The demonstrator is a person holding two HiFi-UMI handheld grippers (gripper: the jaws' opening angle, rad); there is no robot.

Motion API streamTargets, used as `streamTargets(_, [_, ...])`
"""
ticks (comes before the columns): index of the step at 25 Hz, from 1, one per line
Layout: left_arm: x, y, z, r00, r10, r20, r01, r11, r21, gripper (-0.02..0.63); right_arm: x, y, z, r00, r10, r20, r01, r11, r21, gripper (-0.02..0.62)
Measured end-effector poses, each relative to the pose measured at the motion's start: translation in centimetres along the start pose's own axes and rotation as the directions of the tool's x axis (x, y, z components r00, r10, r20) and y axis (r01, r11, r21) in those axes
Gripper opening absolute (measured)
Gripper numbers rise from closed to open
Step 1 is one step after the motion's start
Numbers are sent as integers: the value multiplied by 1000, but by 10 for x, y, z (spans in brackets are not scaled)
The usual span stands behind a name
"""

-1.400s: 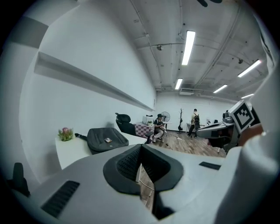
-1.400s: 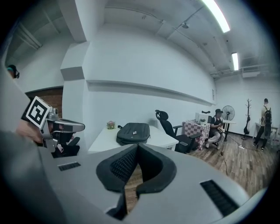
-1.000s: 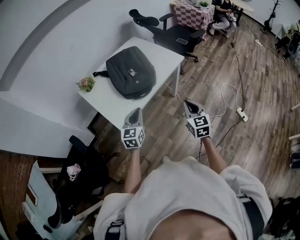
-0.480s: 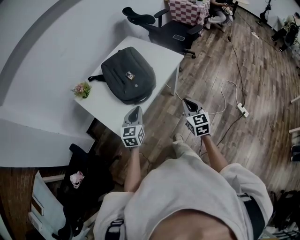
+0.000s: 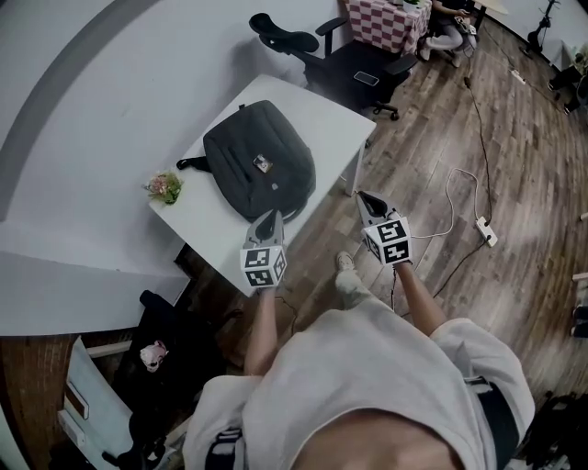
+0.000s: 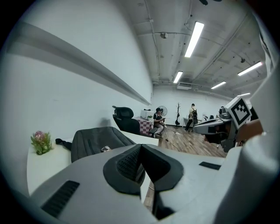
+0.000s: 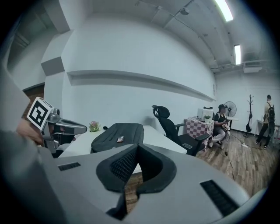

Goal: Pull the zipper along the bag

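A dark grey backpack (image 5: 259, 159) lies flat on a white table (image 5: 335, 122), with a small tag on its top face. It shows too in the left gripper view as the backpack (image 6: 94, 141) and in the right gripper view as the backpack (image 7: 118, 134). My left gripper (image 5: 267, 221) hangs shut at the table's near edge, just short of the bag, holding nothing. My right gripper (image 5: 368, 201) is shut and empty over the wooden floor, to the right of the table. The zipper pull cannot be made out.
A small pot of flowers (image 5: 165, 187) stands at the table's left corner. A black office chair (image 5: 335, 62) is beyond the table, and a checkered table (image 5: 399, 22) with a seated person behind it. A cable and power strip (image 5: 487, 230) lie on the floor at right.
The view has drawn closer to the table over the last second. The left gripper now reaches the table's near edge. Both grippers stay shut.
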State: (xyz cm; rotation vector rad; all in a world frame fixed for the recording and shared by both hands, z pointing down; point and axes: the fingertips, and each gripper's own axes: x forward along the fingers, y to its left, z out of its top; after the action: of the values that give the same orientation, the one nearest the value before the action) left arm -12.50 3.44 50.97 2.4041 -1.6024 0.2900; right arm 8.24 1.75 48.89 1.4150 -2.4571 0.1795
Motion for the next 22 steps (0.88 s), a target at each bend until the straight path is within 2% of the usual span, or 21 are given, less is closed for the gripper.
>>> streamTargets(9, [64, 19, 13, 996, 58, -61, -57, 998, 9, 26, 78, -43, 15, 995, 96, -26, -95, 995, 13, 12])
streamTargets(16, [101, 31, 10, 987, 105, -123, -104, 995, 11, 26, 131, -63, 12, 980, 187, -65, -185, 982, 36, 12])
streamTargets(22, [120, 33, 1, 975, 124, -185, -113, 991, 67, 26, 164, -72, -2, 963, 250, -100, -246, 968, 49, 12])
